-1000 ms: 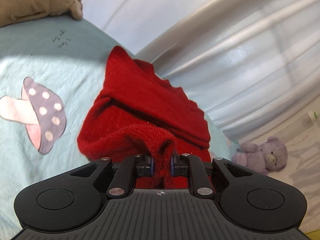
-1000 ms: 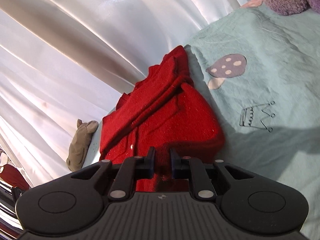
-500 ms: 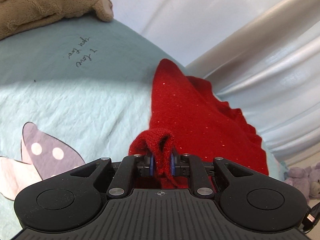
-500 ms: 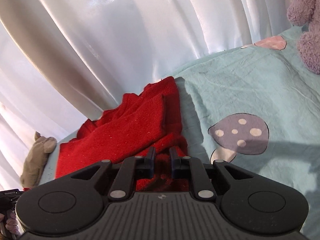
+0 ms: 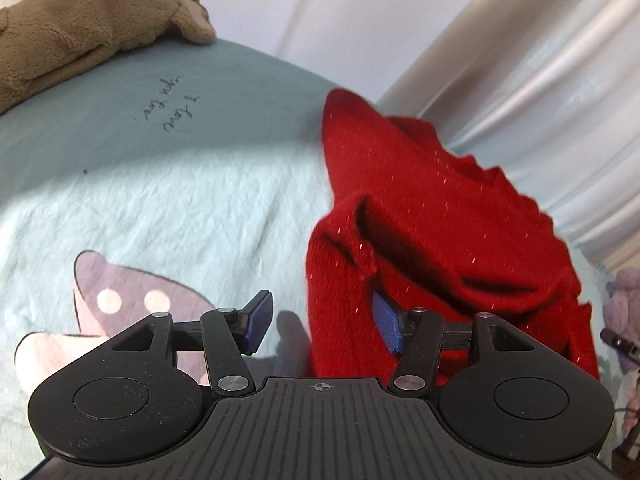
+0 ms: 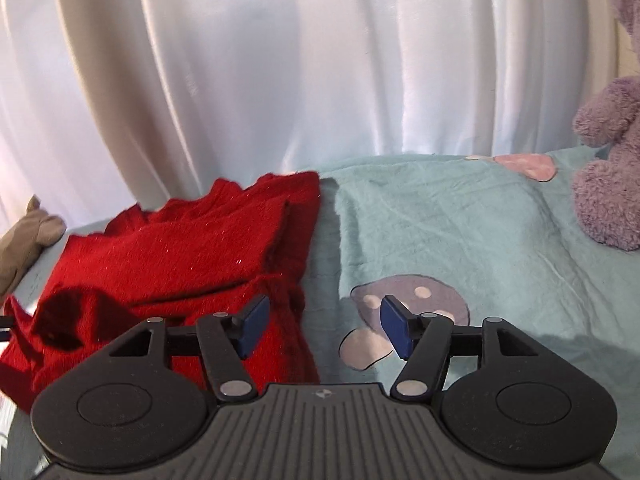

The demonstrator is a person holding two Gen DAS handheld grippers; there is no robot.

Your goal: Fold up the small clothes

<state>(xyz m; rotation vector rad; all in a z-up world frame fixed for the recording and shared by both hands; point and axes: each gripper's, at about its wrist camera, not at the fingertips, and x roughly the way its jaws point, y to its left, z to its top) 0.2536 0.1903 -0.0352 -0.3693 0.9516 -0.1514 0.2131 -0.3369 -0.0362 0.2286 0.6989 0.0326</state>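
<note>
A red knitted garment (image 5: pixel 432 240) lies folded over on a light teal bedspread (image 5: pixel 180 208), close to the white curtain. My left gripper (image 5: pixel 322 326) is open, and the garment's near edge hangs between its jaws and over the right pad. In the right wrist view the same garment (image 6: pixel 180 256) lies at the left. My right gripper (image 6: pixel 320 326) is open and empty, its left pad over the garment's right edge and its right pad over a mushroom print (image 6: pixel 416 304).
A brown plush toy (image 5: pixel 80 28) lies at the far left of the bed. A purple plush bear (image 6: pixel 612 176) sits at the right. The white curtain (image 6: pixel 280 80) hangs right behind the bed. The bedspread carries mushroom prints (image 5: pixel 132 304) and handwriting.
Both grippers were shut on the red garment and have now opened and let it go. The garment has been carried over and now lies doubled by the curtain.
</note>
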